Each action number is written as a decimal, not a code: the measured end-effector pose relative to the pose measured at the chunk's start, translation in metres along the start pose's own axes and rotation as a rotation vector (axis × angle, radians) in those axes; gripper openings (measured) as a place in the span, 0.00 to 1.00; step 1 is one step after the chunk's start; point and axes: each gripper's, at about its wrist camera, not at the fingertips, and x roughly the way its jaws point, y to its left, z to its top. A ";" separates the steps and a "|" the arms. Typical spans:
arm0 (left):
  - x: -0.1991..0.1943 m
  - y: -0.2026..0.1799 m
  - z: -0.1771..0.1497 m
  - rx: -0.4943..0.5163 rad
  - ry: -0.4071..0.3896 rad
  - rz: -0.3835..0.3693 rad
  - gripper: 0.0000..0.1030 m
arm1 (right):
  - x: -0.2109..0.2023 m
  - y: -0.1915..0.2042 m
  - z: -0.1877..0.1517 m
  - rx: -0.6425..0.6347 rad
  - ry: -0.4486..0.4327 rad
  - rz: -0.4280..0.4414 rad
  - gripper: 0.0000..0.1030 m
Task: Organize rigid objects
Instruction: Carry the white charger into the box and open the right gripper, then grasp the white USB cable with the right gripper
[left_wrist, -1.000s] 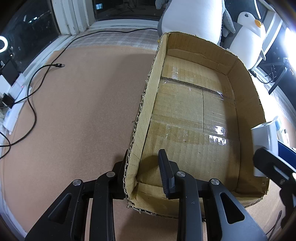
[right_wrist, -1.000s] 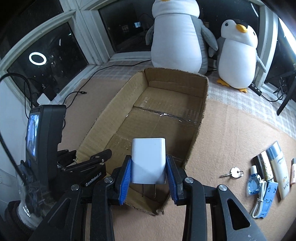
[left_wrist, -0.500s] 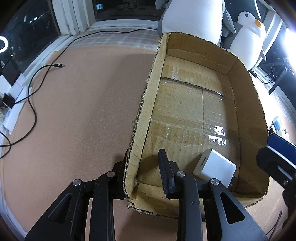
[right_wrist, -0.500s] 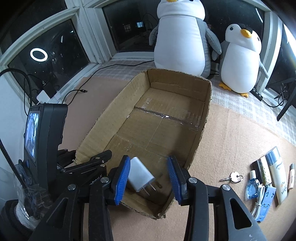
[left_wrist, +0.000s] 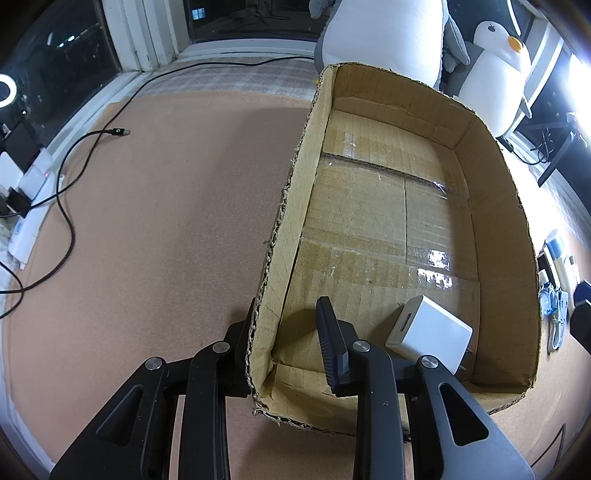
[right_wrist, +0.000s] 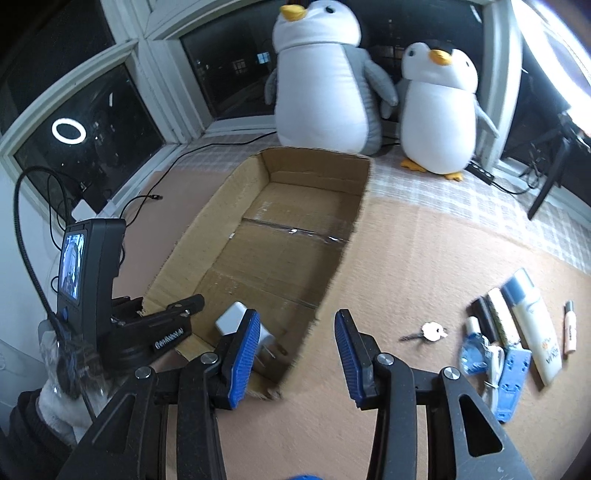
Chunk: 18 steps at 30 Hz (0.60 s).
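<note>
An open cardboard box (left_wrist: 291, 221) lies on the brown floor mat. My left gripper (left_wrist: 288, 332) is shut on the box's left wall near the front corner, one finger outside and one inside. A white plug charger (left_wrist: 428, 334) lies tilted on the box floor by the near wall, prongs toward the front; it shows again as the charger (right_wrist: 231, 319) behind my right gripper's left pad. My right gripper (right_wrist: 295, 350) is open with nothing between its blue pads. It hovers over the box's (right_wrist: 314, 173) near right corner and the mat beside it.
On the mat to the right of the box lie a key (right_wrist: 430, 330), a white tube (right_wrist: 532, 325), a blue cable pack (right_wrist: 513, 369) and several small items. Two plush penguins (right_wrist: 325, 85) stand behind the box. A black cable (left_wrist: 66, 184) and a power strip (left_wrist: 29, 206) run along the left.
My right gripper opened and dropped the charger into the box, then moved to the right, away from it. The left gripper and the box stayed put.
</note>
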 end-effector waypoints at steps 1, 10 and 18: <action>0.000 0.000 0.000 0.000 0.000 0.000 0.26 | -0.002 -0.004 -0.002 0.004 0.000 -0.002 0.37; 0.000 0.000 0.000 0.002 -0.001 0.002 0.26 | -0.029 -0.060 -0.028 0.095 -0.015 -0.033 0.37; 0.000 -0.001 0.000 0.000 -0.001 0.003 0.26 | -0.039 -0.112 -0.052 0.167 -0.006 -0.086 0.37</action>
